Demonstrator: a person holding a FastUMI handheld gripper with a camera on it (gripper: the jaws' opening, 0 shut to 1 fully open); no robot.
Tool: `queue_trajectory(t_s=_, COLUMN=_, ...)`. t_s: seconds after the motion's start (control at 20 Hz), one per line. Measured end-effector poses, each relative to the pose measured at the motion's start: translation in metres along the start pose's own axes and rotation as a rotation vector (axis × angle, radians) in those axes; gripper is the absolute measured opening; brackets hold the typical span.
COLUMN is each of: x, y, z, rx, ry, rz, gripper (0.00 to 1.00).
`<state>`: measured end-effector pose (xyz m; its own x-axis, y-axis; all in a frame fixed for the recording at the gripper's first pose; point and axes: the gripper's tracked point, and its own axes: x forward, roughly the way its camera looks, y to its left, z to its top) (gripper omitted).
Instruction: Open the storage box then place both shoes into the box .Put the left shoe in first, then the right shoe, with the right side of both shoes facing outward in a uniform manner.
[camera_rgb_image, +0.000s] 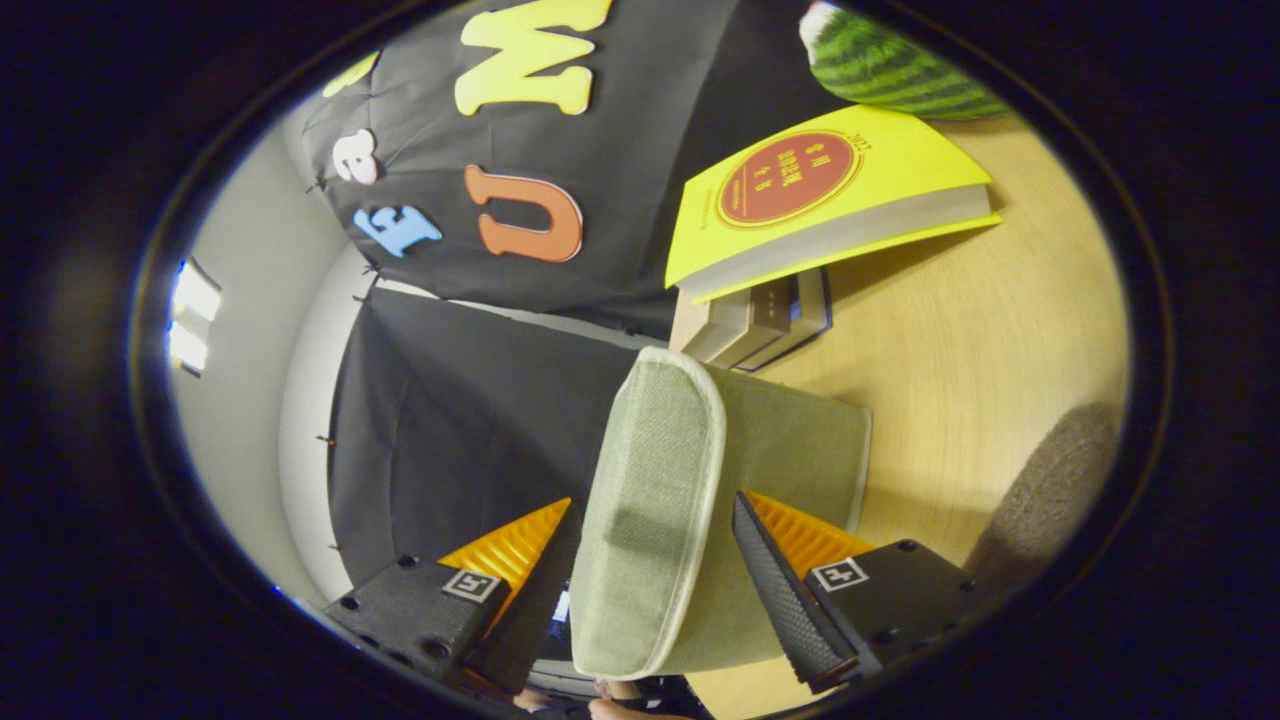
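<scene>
Pale wooden table (960, 330), black cloth wall (620, 160), bright window (192, 318) beside it.

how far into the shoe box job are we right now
Early stage, it seems. Nothing looks finished yet. In hand: the tongs straddle the green fabric lid of the storage box, one finger on each side, apparently gripping it to open it. I cannot tell how far it is lifted. Left: finishing the opening, then the left shoe, then the right.

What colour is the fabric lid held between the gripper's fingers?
Pale sage green with lighter piping, seen in the gripper view: the lid sits clamped in the gripper.
</scene>
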<state>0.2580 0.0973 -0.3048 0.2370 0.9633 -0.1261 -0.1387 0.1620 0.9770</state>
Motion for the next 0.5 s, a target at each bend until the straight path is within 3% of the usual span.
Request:
queue_trajectory(t_s=0.05, x=-0.001, y=0.003, z=-0.001, rx=-0.009, ry=0.002, rz=0.007, gripper=0.96)
queue_trajectory(t_s=0.25, x=0.0, y=-0.008, z=-0.009, rx=-0.065, ry=0.05, rz=-0.047, gripper=0.75)
queue_trajectory(t_s=0.45, x=-0.005, y=-0.01, z=-0.008, rx=-0.025, ry=0.038, rz=-0.036, gripper=0.6)
queue_trajectory(t_s=0.5, x=-0.006, y=-0.009, z=-0.007, rx=-0.031, ry=0.032, rz=-0.036, gripper=0.46)
